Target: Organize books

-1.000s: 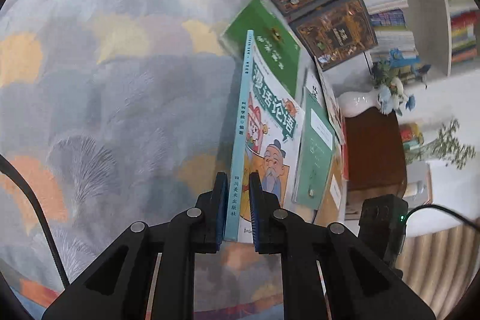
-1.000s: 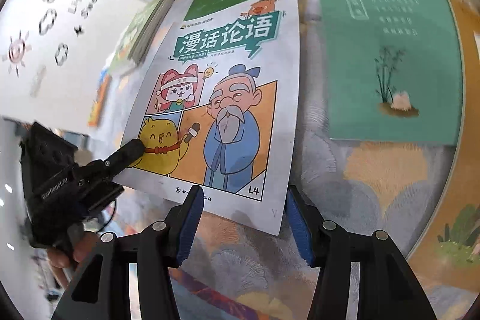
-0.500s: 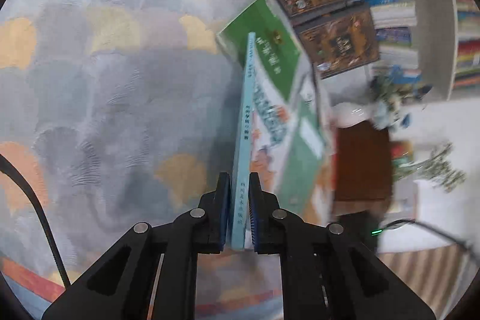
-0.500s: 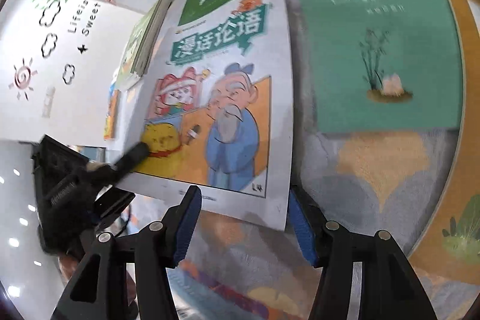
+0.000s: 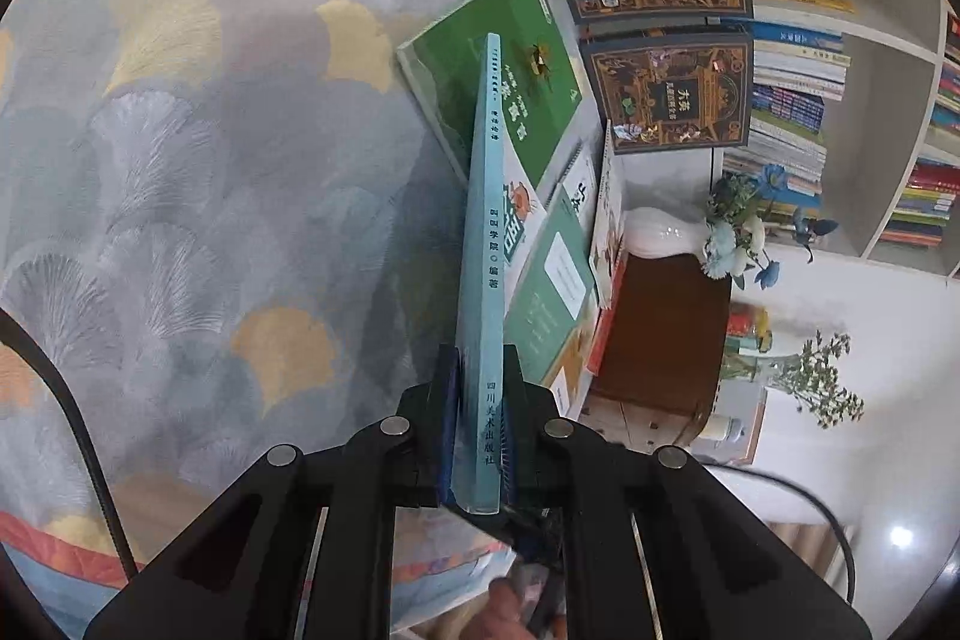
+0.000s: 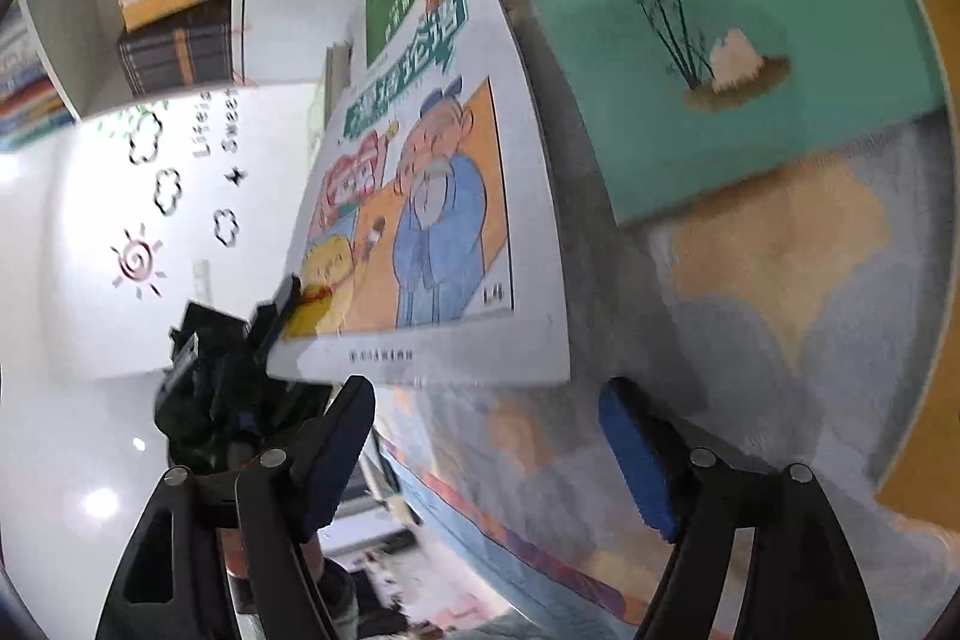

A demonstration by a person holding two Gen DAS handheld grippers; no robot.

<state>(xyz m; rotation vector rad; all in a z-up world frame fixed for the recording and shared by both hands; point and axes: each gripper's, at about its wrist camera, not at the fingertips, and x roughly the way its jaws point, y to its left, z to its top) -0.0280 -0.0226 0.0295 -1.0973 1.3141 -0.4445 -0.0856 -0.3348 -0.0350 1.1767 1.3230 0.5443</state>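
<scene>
From the left wrist, the left tool stays clamped on the spine end of the comic book, which now stands steeper on its edge than a second ago, above the patterned surface and beside the green book. From the right wrist, the right tool has its jaws opening, wider than before and touching nothing, just below the comic book's lower edge, with the teal book lying flat to the right.

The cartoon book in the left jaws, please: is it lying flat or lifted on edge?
On edge: the cartoon book stands spine-up in the left gripper, clear of the tablecloth.
</scene>
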